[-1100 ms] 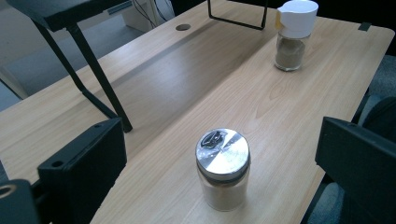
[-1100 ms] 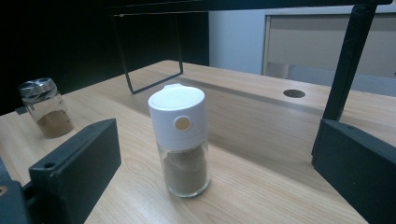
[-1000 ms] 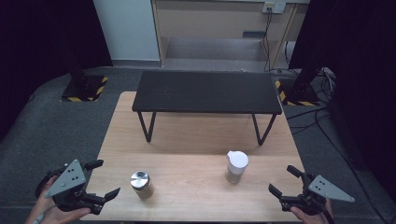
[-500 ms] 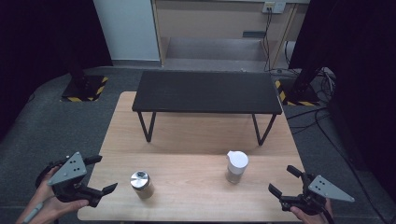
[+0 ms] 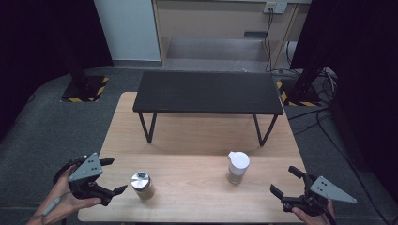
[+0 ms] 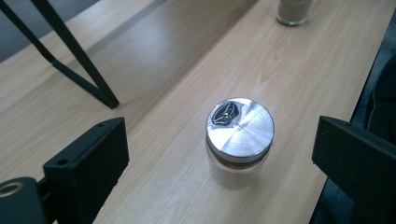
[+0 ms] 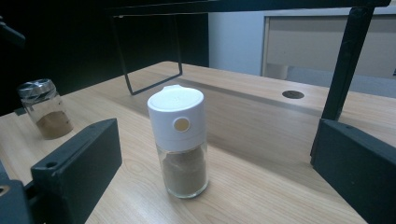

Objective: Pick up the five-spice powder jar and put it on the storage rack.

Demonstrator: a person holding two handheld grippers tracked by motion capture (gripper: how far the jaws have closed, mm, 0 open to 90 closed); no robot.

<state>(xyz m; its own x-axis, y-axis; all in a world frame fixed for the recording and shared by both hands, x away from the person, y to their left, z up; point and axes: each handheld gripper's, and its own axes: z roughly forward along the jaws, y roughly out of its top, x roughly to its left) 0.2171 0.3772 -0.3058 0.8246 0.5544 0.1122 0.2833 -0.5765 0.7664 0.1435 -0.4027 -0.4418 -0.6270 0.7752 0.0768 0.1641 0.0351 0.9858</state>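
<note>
Wooden table point(image 5: 197, 136), two spice jars standing upright near its front edge, well apart from each other. A low black metal bench point(image 5: 209, 91) stands across the back half of the table on thin legs; nothing on it.

Left gripper point(image 5: 109, 176): held just off the front-left corner, jaws spread wide and empty. In the left gripper view the steel-lidded jar point(image 6: 239, 140) sits squarely in the gap between the two jaws but ahead of them, no contact on either side. Judged: the hand is angled down so the jaws straddle the jar's glass body below the lid; this reads as lining up for a side grasp. The jar holds a shallow layer of brown powder.

Right gripper point(image 5: 287, 182): near the front-right corner, jaws likewise wide apart, holding nothing. The right gripper view looks nearly level across the tabletop at the white-capped shaker jar point(image 7: 180, 140), centred between the jaws and clear of both. The low, level pose suits a grip on the glass beneath the cap.

Both jars untouched. Judged risk: narrow, tall jars; an off-centre closure could tip either one.
</note>
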